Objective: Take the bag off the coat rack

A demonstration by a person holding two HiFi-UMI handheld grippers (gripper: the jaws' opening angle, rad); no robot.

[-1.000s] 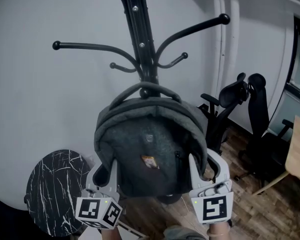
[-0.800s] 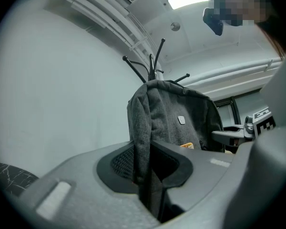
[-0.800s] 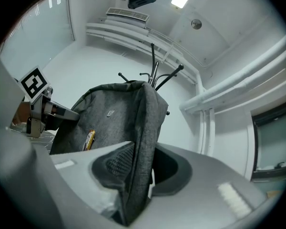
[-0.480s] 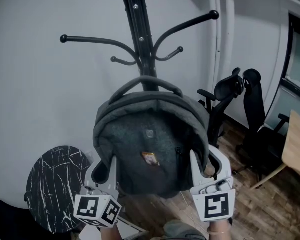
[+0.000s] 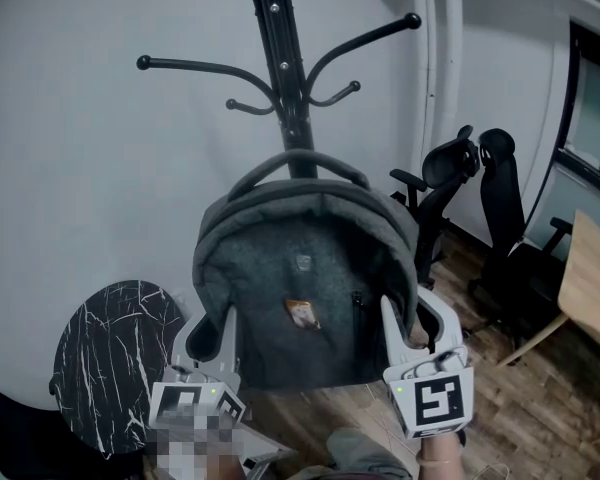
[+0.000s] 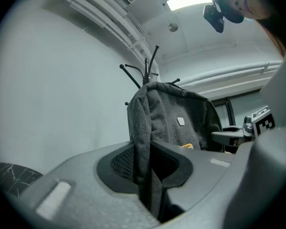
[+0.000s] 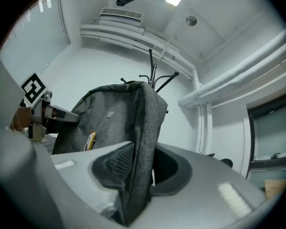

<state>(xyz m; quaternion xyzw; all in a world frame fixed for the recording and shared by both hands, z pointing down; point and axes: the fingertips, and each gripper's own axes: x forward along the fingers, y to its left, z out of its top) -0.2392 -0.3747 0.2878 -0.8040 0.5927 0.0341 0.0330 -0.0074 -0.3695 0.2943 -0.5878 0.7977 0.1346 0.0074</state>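
A grey backpack (image 5: 300, 288) hangs in mid-air in front of the black coat rack (image 5: 280, 58). Its top handle (image 5: 300, 158) arcs before the pole, below the hooks. My left gripper (image 5: 215, 333) is shut on the bag's left side strap, and my right gripper (image 5: 410, 318) is shut on its right side. In the left gripper view, grey fabric (image 6: 144, 142) runs down between the jaws of the left gripper (image 6: 150, 185). In the right gripper view, the bag's edge (image 7: 145, 128) is pinched in the right gripper (image 7: 138, 175). I cannot tell if the handle touches the rack.
A round black marble-topped table (image 5: 110, 358) stands low at the left by the white wall. Black office chairs (image 5: 500, 228) stand to the right on the wooden floor, with a light wooden tabletop (image 5: 590, 288) at the right edge.
The coat rack looks smaller and its hook ends have drawn inward in view, as if farther off. The bag stays held by both grippers at about the same spot.
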